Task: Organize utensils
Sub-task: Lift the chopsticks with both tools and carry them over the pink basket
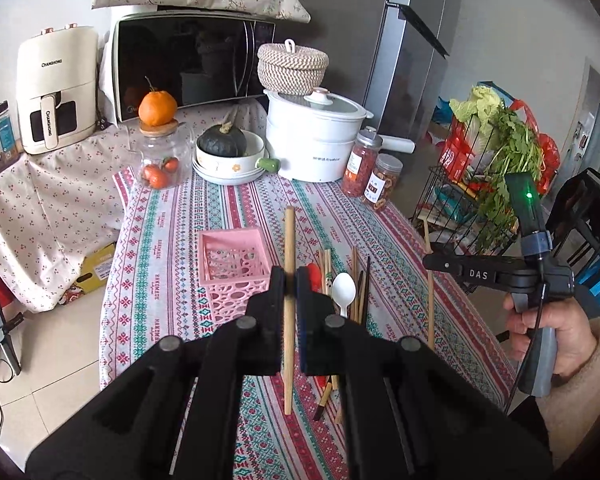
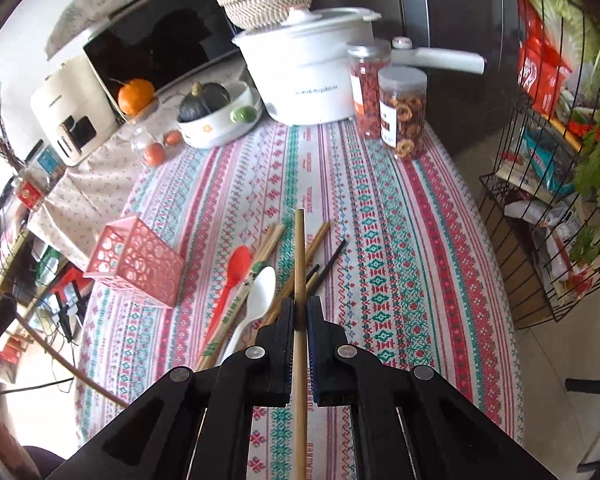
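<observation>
2 Chopsticks Are Being Carried, 1 Per Gripper

2 slim, pale bamboo chopsticks are hanging above the table, each pinched in its own tool. The left gripper (image 1: 289, 280) is closing its jaws almost fully on the first bamboo chopstick (image 1: 289, 240), gripping it near the middle so that one end is sticking out far ahead and the other is trailing back under the jaws. The right gripper (image 2: 300, 308) is doing the same with the second bamboo chopstick (image 2: 299, 248); its jaws are nearly touching, with only the stick between them.

Both sticks are looking light, stiff and smooth, so they are probably pivoting easily in a pinch; a hold close to the middle is keeping them balanced. A grip near a tip would likely be letting the long end swing.

On the striped red, green and white tablecloth (image 2: 380, 208), the remaining loose pile is lying near the grippers: a red plastic spoon (image 2: 230, 280), a white plastic spoon (image 2: 256, 300), more bamboo chopsticks and dark chopsticks (image 2: 328, 264), crossing one another. The spoons are looking light but slippery, and their narrow handles are seeming the best place to pinch.

To the left of the pile, the pink perforated plastic basket (image 1: 232, 264) is standing upright, seemingly the destination.
</observation>
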The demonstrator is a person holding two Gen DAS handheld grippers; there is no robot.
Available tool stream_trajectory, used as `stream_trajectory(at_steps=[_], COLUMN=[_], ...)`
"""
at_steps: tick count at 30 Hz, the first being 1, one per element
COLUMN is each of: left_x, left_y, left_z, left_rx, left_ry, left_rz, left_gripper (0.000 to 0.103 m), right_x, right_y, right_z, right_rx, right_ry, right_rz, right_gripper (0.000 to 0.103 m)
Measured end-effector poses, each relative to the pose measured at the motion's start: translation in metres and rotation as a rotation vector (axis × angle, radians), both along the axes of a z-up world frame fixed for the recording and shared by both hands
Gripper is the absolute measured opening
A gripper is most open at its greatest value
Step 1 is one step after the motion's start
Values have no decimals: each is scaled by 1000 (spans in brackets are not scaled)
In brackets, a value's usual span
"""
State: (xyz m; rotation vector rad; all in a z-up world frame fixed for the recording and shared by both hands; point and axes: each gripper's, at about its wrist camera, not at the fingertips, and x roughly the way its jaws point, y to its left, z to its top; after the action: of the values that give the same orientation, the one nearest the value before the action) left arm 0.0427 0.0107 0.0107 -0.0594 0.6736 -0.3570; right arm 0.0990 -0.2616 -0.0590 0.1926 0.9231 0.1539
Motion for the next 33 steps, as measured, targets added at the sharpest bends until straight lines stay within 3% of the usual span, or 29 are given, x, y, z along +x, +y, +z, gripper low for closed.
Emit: stream_trajectory(at_steps=[11,21,25,33], left_x=[-21,-3,16,64], left_y=[26,39,35,29], left_z=[43,53,42,3], left_rx=[-69,-93,-83,-25], left_ry=[-281,-477,-459,-287], left_rz=[94,201,198,181], left_gripper=[6,6,6,6], right_x=[-40,-27,-22,-17], right_y=[11,34,45,59], right_z=[81,98,98,92], right_rx=[57,107,109,107], right_ry=[-287,-370,-383,-370], right_rz=[-1,31,44,81], right_gripper=[6,6,6,6])
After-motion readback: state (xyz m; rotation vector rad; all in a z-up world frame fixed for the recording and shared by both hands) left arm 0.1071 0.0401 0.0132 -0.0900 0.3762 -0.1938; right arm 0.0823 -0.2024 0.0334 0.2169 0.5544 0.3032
